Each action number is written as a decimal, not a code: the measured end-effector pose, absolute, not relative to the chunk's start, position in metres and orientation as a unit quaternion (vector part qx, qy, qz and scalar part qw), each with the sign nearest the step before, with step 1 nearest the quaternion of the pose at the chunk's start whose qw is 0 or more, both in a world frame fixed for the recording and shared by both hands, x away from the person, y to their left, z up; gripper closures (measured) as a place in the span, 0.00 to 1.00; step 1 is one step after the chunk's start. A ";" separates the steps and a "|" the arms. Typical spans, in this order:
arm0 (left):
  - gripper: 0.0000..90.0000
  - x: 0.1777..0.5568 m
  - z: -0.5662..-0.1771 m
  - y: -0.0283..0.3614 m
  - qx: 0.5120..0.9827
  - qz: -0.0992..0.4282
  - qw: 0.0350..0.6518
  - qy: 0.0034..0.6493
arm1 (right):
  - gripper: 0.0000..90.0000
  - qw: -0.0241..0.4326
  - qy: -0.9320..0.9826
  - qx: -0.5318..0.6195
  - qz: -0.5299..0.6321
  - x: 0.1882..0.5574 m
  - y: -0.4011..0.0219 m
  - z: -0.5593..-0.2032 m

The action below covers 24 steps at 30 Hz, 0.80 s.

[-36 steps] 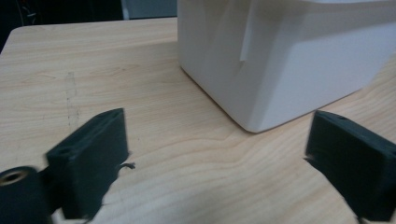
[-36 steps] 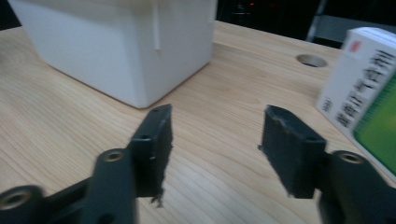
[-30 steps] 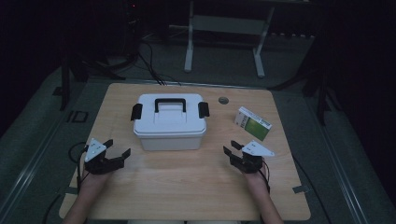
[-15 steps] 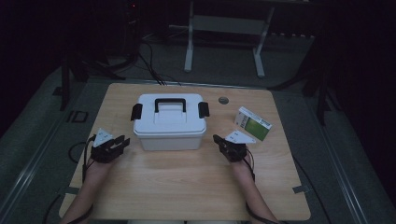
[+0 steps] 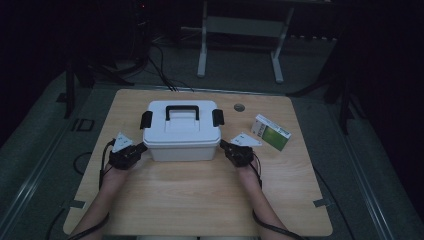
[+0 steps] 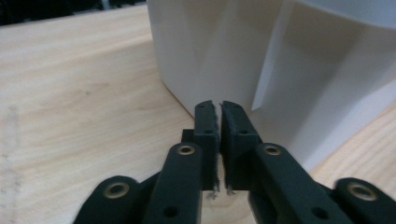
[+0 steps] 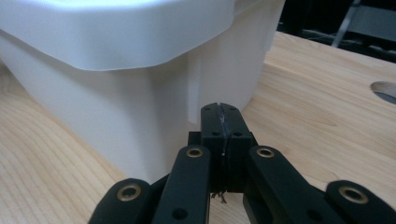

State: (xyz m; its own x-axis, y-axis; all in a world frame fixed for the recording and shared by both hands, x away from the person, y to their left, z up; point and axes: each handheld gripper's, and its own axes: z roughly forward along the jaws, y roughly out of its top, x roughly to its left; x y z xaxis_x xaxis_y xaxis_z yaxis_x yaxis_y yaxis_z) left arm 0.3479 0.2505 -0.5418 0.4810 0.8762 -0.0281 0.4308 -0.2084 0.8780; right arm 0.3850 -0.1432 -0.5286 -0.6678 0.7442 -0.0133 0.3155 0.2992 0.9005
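A white plastic box [image 5: 182, 131] with a black handle and two black side latches stands in the middle of the wooden table [image 5: 200, 195]. My left gripper [image 5: 142, 147] is at the box's front left corner; its jaws have just been closing and are shut with nothing between them. In the left gripper view my left gripper [image 6: 217, 104] points at the box wall [image 6: 224, 51]. My right gripper [image 5: 223, 144] is at the front right corner, shut and empty. The right gripper view has my right gripper [image 7: 221, 105] close to the box wall [image 7: 116, 121].
A green and white carton [image 5: 270, 132] lies on the table right of the box. A round cable hole [image 5: 239, 107] sits behind it. A metal stand [image 5: 240, 30] and cables are on the floor beyond the table's far edge.
Both hands have moved inward from the table's sides to the box's front corners. Both pairs of jaws, open a second ago, are now shut.
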 end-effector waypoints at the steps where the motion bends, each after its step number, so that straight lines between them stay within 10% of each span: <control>1: 0.95 0.349 -0.541 0.251 0.736 0.241 0.451 0.444 | 1.00 0.219 0.776 0.343 0.482 0.386 -0.142 -0.529; 24: 0.99 0.346 -0.536 0.243 0.748 0.234 0.445 0.432 | 1.00 0.205 0.776 0.347 0.486 0.378 -0.146 -0.527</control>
State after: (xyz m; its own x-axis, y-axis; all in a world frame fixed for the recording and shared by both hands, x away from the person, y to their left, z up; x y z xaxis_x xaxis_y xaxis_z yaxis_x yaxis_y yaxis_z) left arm 0.3462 0.2430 -0.5363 0.5167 0.8555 -0.0338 0.4379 -0.2301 0.8691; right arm 0.3783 -0.1459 -0.5270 -0.6750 0.7376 0.0198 0.3398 0.2869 0.8957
